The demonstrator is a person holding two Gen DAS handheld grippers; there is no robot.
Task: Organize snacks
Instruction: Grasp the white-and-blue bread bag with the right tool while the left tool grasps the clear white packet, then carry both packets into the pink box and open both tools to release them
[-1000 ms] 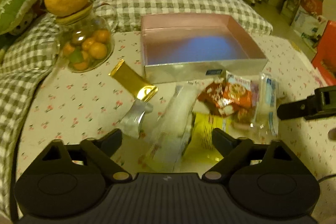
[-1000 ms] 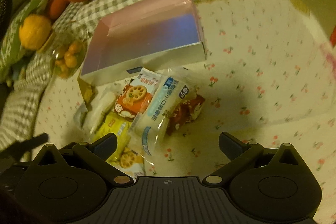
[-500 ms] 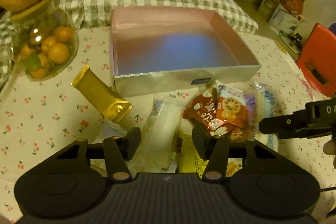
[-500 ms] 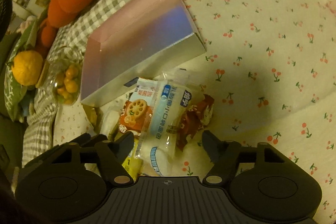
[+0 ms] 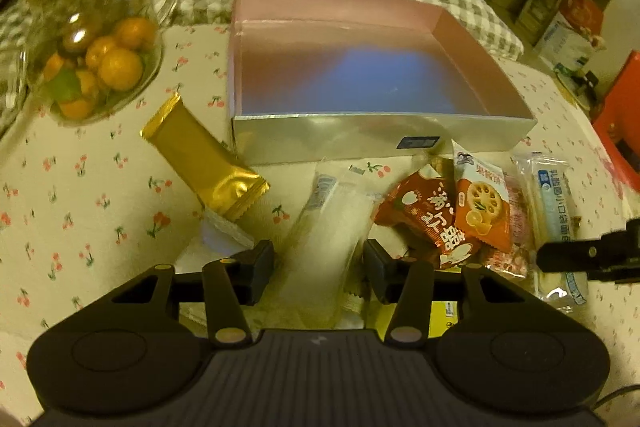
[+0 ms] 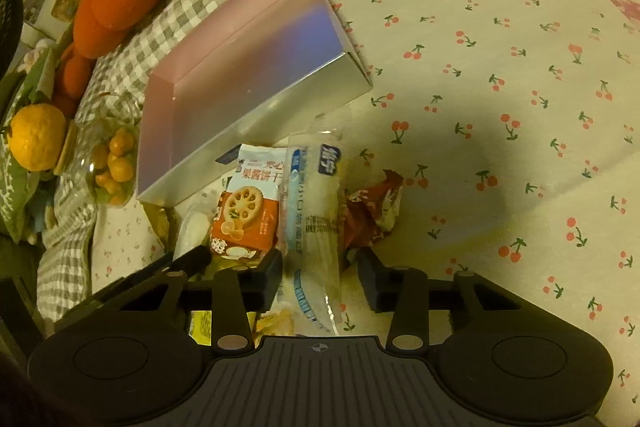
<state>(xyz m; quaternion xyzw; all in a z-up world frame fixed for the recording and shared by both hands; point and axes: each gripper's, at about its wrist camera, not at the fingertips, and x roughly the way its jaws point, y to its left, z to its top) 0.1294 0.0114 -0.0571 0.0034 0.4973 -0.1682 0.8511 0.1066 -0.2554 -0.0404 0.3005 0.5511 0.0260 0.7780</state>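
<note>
Silver box (image 5: 360, 143) empty, nothing sorted yet. All snacks in heap on cloth just before box. Left gripper (image 5: 319, 269) jaws just closing round clear white packet (image 5: 320, 247); right gripper (image 6: 320, 279) closing round blue-print packet (image 6: 314, 227). Firm contact unclear on both.

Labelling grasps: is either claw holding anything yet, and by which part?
Both claws have just been closing, each straddling a packet's near end. Left claw on the white packet: contact unclear. Right claw: gap beside the blue-print packet, not held.
</note>
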